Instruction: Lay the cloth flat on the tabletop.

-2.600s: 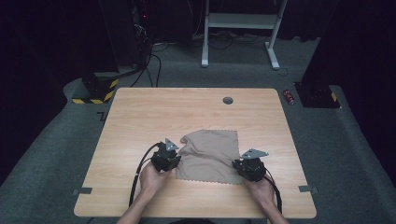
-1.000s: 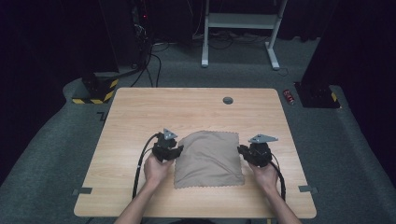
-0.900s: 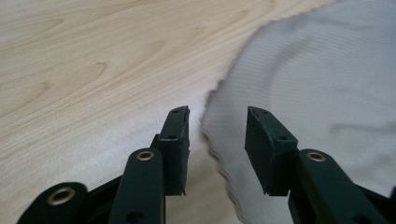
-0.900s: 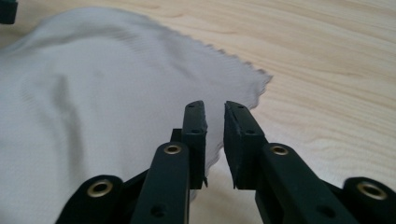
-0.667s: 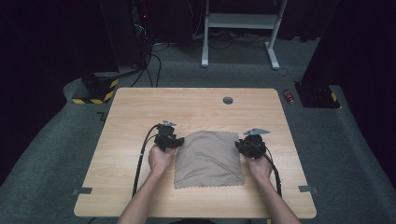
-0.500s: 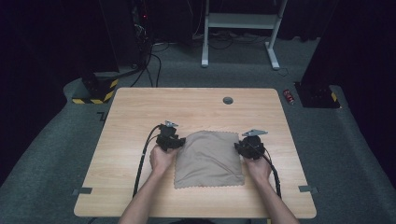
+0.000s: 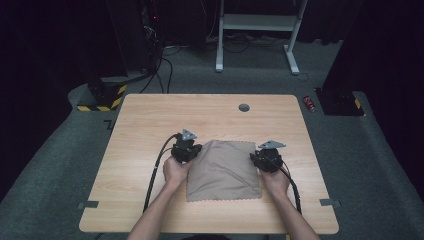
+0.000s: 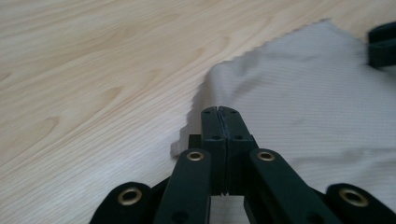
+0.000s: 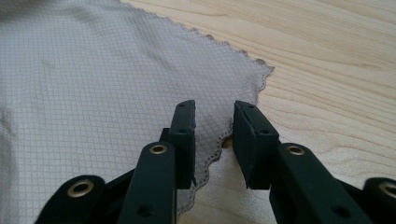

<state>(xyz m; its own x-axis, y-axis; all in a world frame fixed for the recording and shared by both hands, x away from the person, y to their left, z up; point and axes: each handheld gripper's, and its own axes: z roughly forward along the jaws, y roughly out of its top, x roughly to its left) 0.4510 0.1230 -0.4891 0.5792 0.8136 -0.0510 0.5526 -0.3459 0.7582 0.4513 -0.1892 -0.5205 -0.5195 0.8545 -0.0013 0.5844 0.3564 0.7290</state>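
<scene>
The left tongs [image 8: 218, 112] are clenched empty beside the cloth [image 7: 223, 170]; the right tongs [image 9: 214, 126], released, straddle its scalloped edge, which may slip out.

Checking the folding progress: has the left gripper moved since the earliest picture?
Yes. The left gripper now sits farther up the table, nearer the round hole.

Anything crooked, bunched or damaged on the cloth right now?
Nothing stands out. The tan cloth lies folded and flat on the table, edges roughly square, with only faint creases. The left tool is shut at its left edge; the right tool is open over its right edge.
</scene>
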